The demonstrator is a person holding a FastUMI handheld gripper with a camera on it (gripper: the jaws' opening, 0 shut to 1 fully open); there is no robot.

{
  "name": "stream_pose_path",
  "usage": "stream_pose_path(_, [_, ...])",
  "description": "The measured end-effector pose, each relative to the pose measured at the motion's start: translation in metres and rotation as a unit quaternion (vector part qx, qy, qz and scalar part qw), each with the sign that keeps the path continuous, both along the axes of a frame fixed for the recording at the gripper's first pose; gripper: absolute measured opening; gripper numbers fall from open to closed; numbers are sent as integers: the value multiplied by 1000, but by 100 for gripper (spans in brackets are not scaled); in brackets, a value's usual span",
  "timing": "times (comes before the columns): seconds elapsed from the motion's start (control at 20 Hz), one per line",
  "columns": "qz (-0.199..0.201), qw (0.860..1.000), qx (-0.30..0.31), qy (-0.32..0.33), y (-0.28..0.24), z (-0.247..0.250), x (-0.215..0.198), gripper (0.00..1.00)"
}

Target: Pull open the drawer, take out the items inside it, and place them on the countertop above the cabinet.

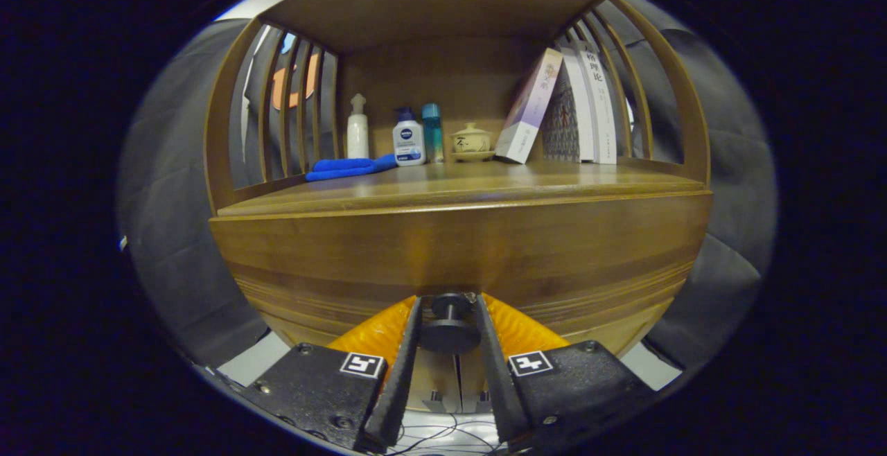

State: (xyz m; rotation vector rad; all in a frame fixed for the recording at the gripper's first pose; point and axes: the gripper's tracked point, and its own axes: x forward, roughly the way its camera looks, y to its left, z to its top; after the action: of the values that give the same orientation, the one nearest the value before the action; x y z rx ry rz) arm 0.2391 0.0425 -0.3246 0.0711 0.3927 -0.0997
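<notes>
The wooden drawer front [457,255] stands close ahead, bulging across the cabinet below the countertop [485,182]. Its dark round knob [449,330] sits between my two fingers, and both fingers press against the sides of its disc. My gripper [449,303] is shut on the knob, right up against the drawer front. The inside of the drawer is hidden behind its front.
On the countertop at the back stand a white pump bottle [357,127], a lotion bottle [409,141], a teal bottle [432,130] and a lidded teacup [471,141]. A blue cloth [346,167] lies at the left. Books [575,106] lean at the right. Slatted wooden sides close both ends.
</notes>
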Motion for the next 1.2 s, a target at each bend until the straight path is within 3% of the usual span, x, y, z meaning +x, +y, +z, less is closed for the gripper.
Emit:
stream_pose_path(0.55, [-13, 1000, 24, 4, -3, -1, -8, 36])
stream_pose_path(1.2, [10, 1000, 25, 16, 4, 7, -100, 36])
